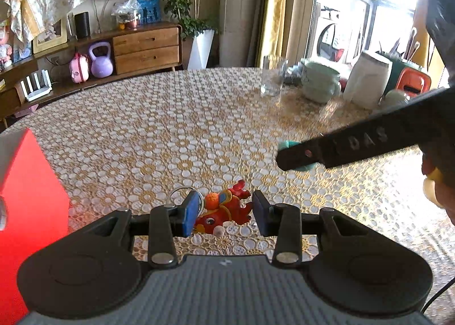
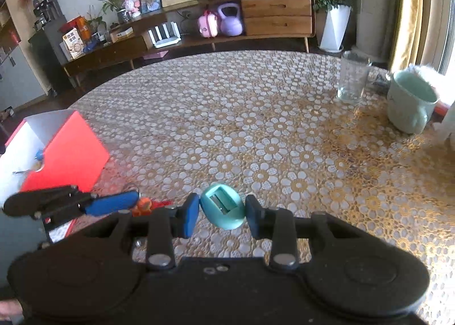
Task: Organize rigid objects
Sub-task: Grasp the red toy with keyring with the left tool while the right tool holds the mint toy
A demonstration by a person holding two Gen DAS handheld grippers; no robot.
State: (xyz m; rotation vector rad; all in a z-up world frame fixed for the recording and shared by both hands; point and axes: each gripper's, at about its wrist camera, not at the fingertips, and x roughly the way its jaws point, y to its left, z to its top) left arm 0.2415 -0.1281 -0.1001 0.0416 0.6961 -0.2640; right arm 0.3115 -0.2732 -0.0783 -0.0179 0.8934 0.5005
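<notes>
A red and orange fish-like toy (image 1: 224, 211) with a metal key ring (image 1: 177, 195) sits between the blue pads of my left gripper (image 1: 224, 215), which is shut on it just above the tablecloth. In the right wrist view, my right gripper (image 2: 221, 214) is shut on a teal egg-shaped object (image 2: 223, 207) with a square slot in its face. That gripper also shows in the left wrist view as a black finger (image 1: 327, 151) covering most of the teal object (image 1: 285, 144). A blue pad (image 2: 111, 205) of the left gripper and a bit of the toy (image 2: 145, 205) show at the lower left of the right wrist view.
An open red box (image 2: 71, 154) with a white inside and small items stands at the table's left; its wall (image 1: 31, 197) is close to my left gripper. A glass (image 2: 352, 80), a mint mug (image 2: 409, 103) and a white container (image 1: 366, 80) stand at the far right. A person's hand (image 1: 435, 182) is at the right edge.
</notes>
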